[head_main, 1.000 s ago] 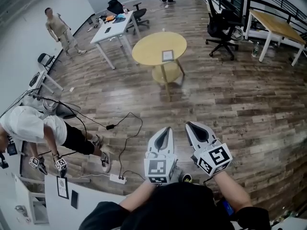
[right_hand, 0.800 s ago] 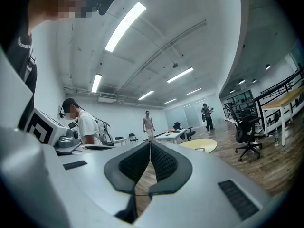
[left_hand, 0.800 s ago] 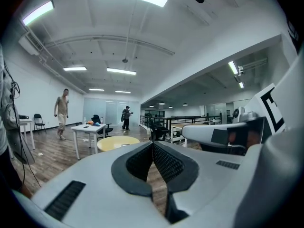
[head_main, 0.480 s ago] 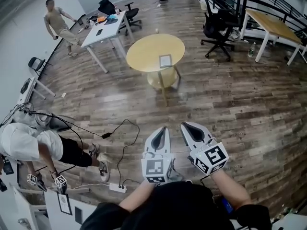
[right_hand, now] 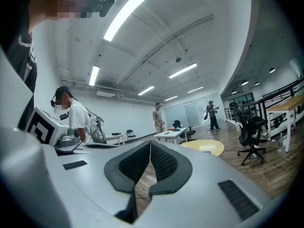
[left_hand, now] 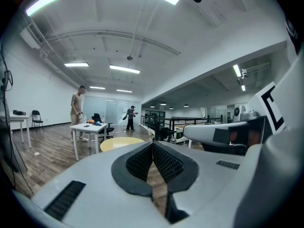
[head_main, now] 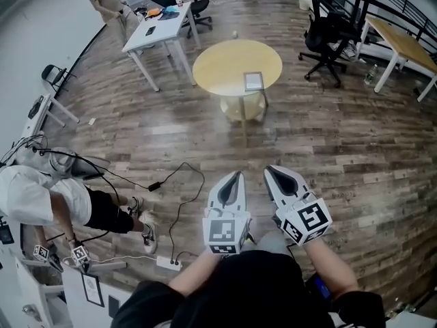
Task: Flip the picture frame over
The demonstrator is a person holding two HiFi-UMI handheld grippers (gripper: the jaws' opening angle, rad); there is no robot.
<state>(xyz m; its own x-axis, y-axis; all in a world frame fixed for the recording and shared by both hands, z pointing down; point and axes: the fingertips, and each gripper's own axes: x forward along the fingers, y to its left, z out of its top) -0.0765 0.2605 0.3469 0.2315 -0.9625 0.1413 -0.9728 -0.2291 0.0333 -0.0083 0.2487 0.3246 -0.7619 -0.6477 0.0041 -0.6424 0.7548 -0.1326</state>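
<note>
Carried nearer the round bench, left tool and right tool stay clenched, empty: approach step; next, reach the distant picture frame and unclench.

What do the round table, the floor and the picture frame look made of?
Round table: pale yellow wood or laminate top, matte; the colour is even and no grain shows.
Floor: brown-grey wood-look planks, semi-gloss; staggered boards with soft light reflections.
Picture frame: thin light border round a pale panel; too small to tell the material.
</note>
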